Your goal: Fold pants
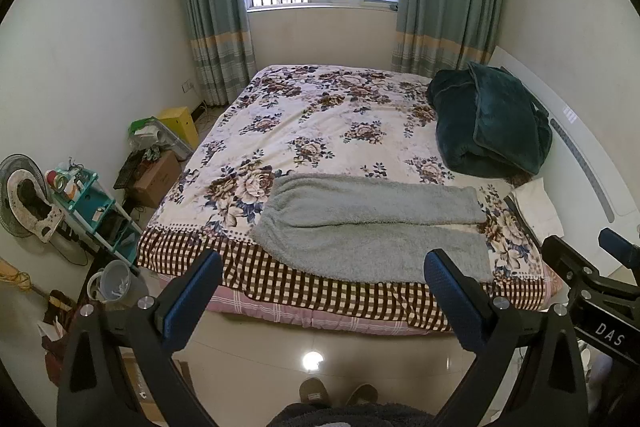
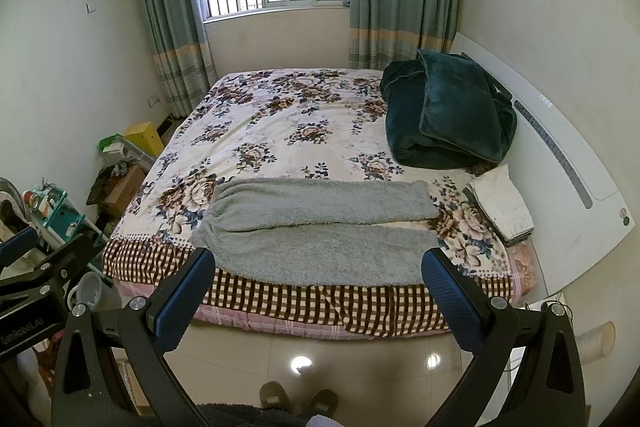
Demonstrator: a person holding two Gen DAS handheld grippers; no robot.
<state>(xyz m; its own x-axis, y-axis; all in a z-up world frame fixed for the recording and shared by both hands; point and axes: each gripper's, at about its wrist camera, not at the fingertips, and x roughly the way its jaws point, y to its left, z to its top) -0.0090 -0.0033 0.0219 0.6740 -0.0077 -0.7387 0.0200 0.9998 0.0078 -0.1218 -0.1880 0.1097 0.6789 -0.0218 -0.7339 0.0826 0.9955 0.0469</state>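
Holding both tools up over the floor at the foot side of the bed, nothing grabbed yet: the left hand-held gripper (image 1: 324, 291) has its blue pads spread wide with only air between them, and the right hand-held gripper (image 2: 320, 291) is just as wide and just as empty. Straight ahead and a bit below both of them are the pants (image 1: 372, 227), grey and fluffy, laid flat on the near edge of the bed (image 1: 304, 131), partly over the checked border of the floral cover. The long axis runs left to right across the view, waistband end to the left, both leg cuffs to the right, with the two legs lying side by side and a dark seam line between them. So I'd guess the left tool is the closer one to the waist and the right one is closer to the cuffs, which is the handy split for a first fold, either leg over leg or cuffs toward waist. Neither tool is touching the fabric. Readable text: "DAS" on the right tool's body as seen from the left camera, and what looks like "GenRobot.AI" on the left tool's body from the right camera. Further back sits a dark green blanket (image 2: 448, 115) by the headboard, well apart from the pants.
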